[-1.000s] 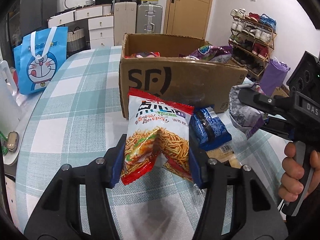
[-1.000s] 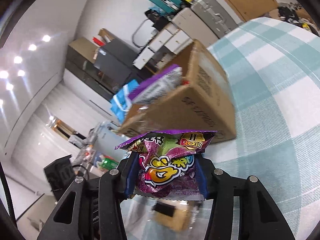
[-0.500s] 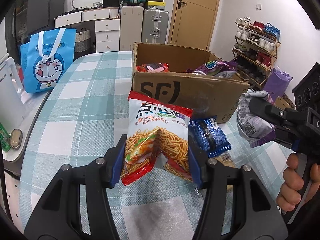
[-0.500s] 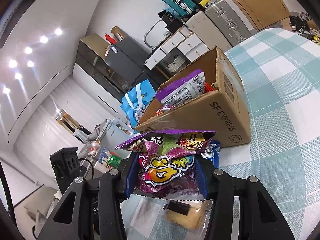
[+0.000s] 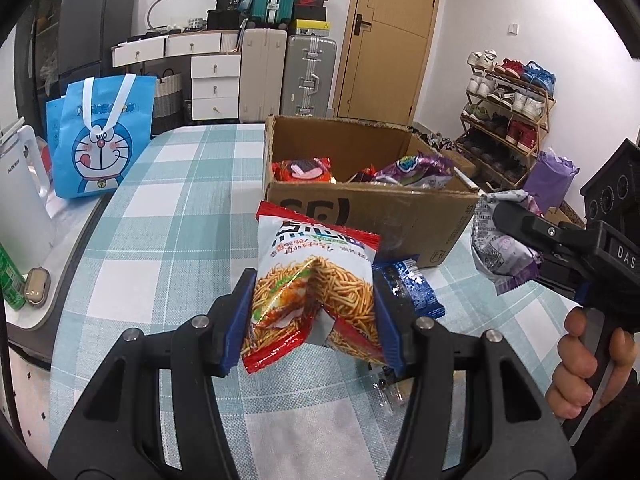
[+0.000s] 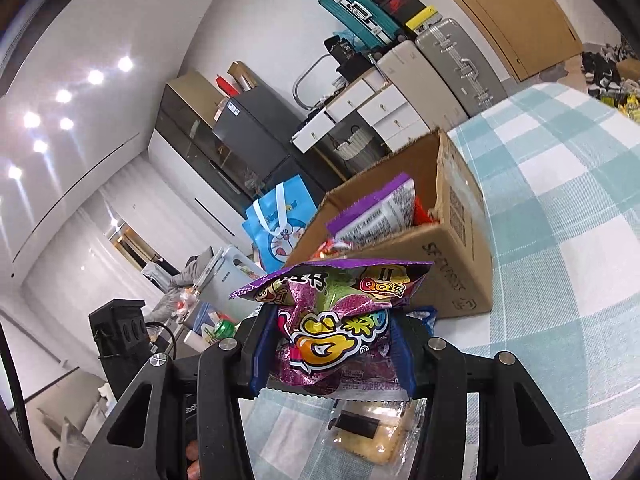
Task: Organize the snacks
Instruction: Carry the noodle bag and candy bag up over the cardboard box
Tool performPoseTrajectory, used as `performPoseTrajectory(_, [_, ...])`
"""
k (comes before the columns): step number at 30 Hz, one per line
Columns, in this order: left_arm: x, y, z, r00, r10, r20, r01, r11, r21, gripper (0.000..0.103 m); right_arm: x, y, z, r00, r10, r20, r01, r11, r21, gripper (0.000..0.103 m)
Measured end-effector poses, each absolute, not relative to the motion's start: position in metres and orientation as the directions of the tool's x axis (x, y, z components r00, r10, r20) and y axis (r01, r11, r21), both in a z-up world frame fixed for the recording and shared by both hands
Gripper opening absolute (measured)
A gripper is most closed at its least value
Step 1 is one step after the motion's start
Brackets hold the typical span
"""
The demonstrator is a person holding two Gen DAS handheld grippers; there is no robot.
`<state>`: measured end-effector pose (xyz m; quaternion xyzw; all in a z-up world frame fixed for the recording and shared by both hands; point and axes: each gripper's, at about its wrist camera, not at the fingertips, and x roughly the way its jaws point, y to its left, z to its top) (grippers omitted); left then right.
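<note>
My left gripper [image 5: 314, 312] is clamping the noodle snack bag [image 5: 314, 280] above the checked table [image 5: 168, 248]; my right gripper [image 6: 332, 344] is pinching the purple candy bag [image 6: 336, 320], both near the cardboard box [image 5: 372, 208].

White walls, a wooden door [image 5: 386, 40], white drawers [image 5: 214, 84] (perhaps a dresser), ceiling spotlights [image 6: 64, 96].

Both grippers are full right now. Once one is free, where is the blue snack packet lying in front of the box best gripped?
Probably across the narrow width of the blue packet, coming from above: it lies flat on the tablecloth close to the cardboard box.
</note>
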<state>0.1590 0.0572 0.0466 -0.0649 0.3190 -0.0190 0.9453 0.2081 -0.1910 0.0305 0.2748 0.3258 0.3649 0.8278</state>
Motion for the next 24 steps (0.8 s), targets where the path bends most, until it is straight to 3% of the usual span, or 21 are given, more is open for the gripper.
performPoseTrajectory(9, [0.157,0.061,0.073,0.823,-0.086,-0.562,0.002,0.989,-0.149,0.052,0.217,-0.206,0.047,0.564,0.762,-0.319,-0.421,0.598,0.682,0.05])
performPoseTrajectory(11, [0.159,0.06,0.08,0.829,-0.081,-0.553,0.006,0.991,-0.135,0.046,0.22,-0.209,0.053,0.573,0.756,-0.317,-0.421,0.603,0.677,0.05])
performPoseTrajectory(15, [0.166,0.058,0.094,0.845,-0.08,-0.529,0.016,0.992,-0.125,0.046,0.227,-0.211,0.061,0.594,0.74,-0.317,-0.416,0.619,0.666,0.05])
performPoseTrajectory(24, [0.164,0.068,0.056,0.755,-0.113,-0.646,0.027,0.989,-0.142,0.049,0.223,-0.212,0.045,0.579,0.74,-0.342,-0.4,0.623,0.672,0.05])
